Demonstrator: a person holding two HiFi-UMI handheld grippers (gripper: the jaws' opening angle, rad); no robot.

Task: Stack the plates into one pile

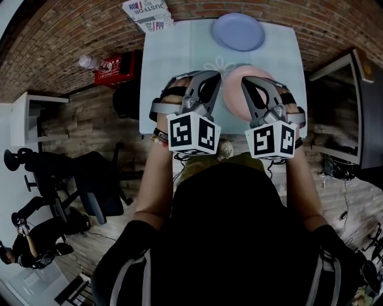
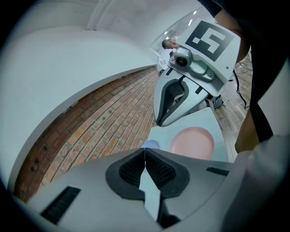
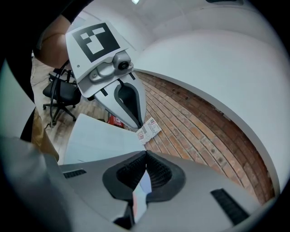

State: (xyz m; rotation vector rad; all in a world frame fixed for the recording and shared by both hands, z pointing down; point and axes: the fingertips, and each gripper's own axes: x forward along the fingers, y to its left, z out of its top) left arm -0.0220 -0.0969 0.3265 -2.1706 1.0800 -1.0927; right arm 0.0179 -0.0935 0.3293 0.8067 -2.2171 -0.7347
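Note:
A blue plate (image 1: 238, 31) lies at the far end of the pale table (image 1: 167, 60). A pink plate (image 1: 234, 94) lies nearer me, partly hidden behind both grippers. My left gripper (image 1: 208, 77) and right gripper (image 1: 248, 82) hover side by side over the table's near part, at the pink plate's near edge. Both are shut and hold nothing. In the left gripper view the shut left gripper (image 2: 145, 152) points toward the pink plate (image 2: 192, 142), and a sliver of the blue plate (image 2: 151, 145) shows. The right gripper (image 3: 146, 155) is shut too.
A stack of printed boxes (image 1: 148, 15) sits at the table's far left corner, seen also as boxes (image 3: 149, 129). A red crate (image 1: 115, 67) stands left of the table, an office chair (image 1: 96, 179) nearer me, and a dark cabinet (image 1: 359, 107) to the right.

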